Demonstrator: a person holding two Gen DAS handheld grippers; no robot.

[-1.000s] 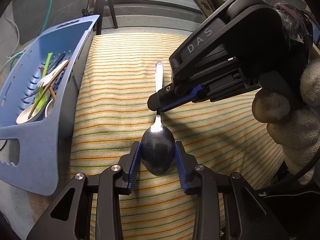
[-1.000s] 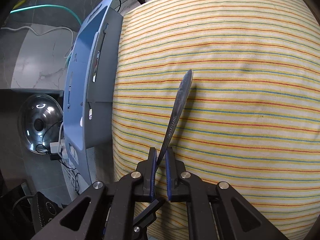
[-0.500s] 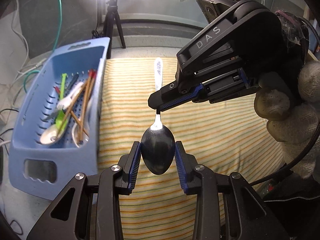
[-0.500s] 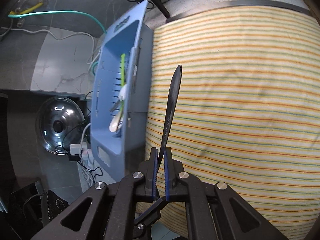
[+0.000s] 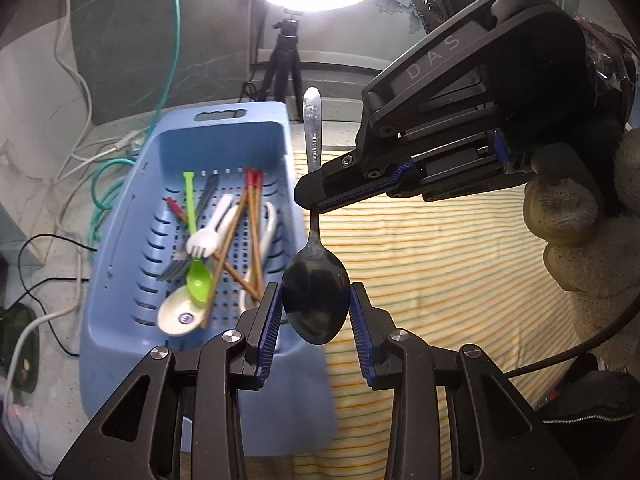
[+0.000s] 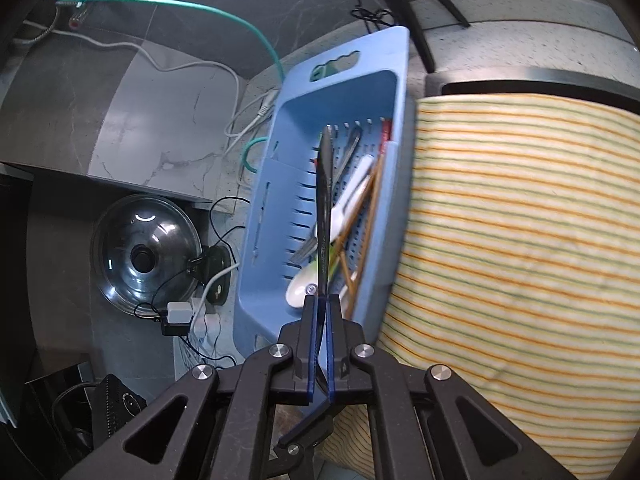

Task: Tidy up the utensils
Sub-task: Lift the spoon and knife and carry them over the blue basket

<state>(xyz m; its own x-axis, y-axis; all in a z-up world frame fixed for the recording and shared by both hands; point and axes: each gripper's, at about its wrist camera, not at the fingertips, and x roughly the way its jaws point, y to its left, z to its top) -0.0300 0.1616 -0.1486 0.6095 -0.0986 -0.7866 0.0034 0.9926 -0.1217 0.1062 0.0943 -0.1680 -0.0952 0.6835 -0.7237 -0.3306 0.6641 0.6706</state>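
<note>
Above the striped yellow cloth (image 5: 440,264) and just beside the pale blue slotted plastic basket (image 5: 120,288), you have the dark metal spoon (image 5: 316,300) held in the air by both tools at once. Your right gripper (image 5: 314,210) is pinched tight on the narrow neck of the handle, and in the right wrist view the jaws of the right gripper (image 6: 320,344) are nearly together with the handle edge-on between them, pointing over the basket. Your left gripper (image 5: 316,308) is open about as wide as the bowl, its blue pads flanking the bowl on either side; whether they actually touch the metal I cannot tell from here. The basket already holds a jumble: a white plastic fork (image 5: 208,232), a green plastic spoon (image 5: 198,276), a white ceramic spoon (image 5: 176,316) and red-tipped wooden chopsticks (image 5: 250,216). So you look to be in the carry step, bringing this spoon to the basket. Next, I would judge, you need one tool to own the spoon: ease the left pads clear of the bowl, swing the right hand over the basket's open middle, lower until the spoon is close to the pile, then let go. Watch the near wall of the basket, since the bowl hangs right beside it.
</note>
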